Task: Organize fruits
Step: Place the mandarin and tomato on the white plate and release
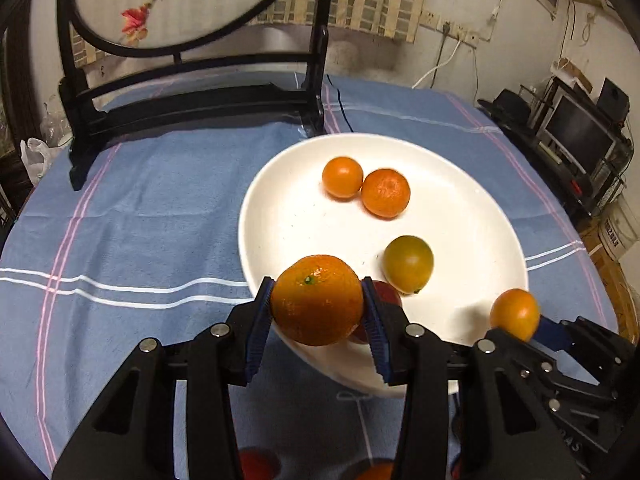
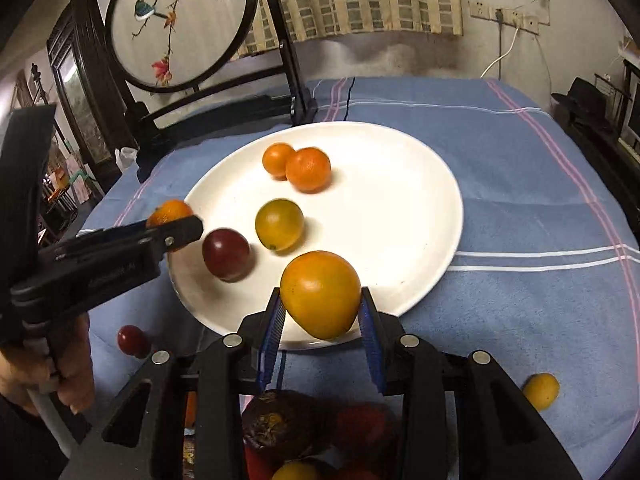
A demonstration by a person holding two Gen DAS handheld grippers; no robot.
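A white plate (image 1: 460, 184) (image 2: 400, 184) on the blue cloth holds two small oranges (image 1: 366, 186) (image 2: 298, 166), a green-yellow fruit (image 1: 409, 264) (image 2: 279, 225) and a dark red fruit (image 2: 226, 255). My left gripper (image 1: 318, 312) is shut on an orange (image 1: 318, 300) above the plate's near rim; that orange also shows in the right wrist view (image 2: 168, 212). My right gripper (image 2: 322, 310) is shut on a yellow-orange fruit (image 2: 320, 294) above the plate's near edge; that fruit also shows in the left wrist view (image 1: 515, 314).
A dark wooden stand with a round embroidered screen (image 2: 180, 24) (image 1: 180, 96) stands at the table's back left. A small red fruit (image 2: 133, 340) and a yellow fruit (image 2: 541, 391) lie on the cloth. More fruit sits under the right gripper (image 2: 288, 424). A black cable (image 1: 340, 104) runs behind the plate.
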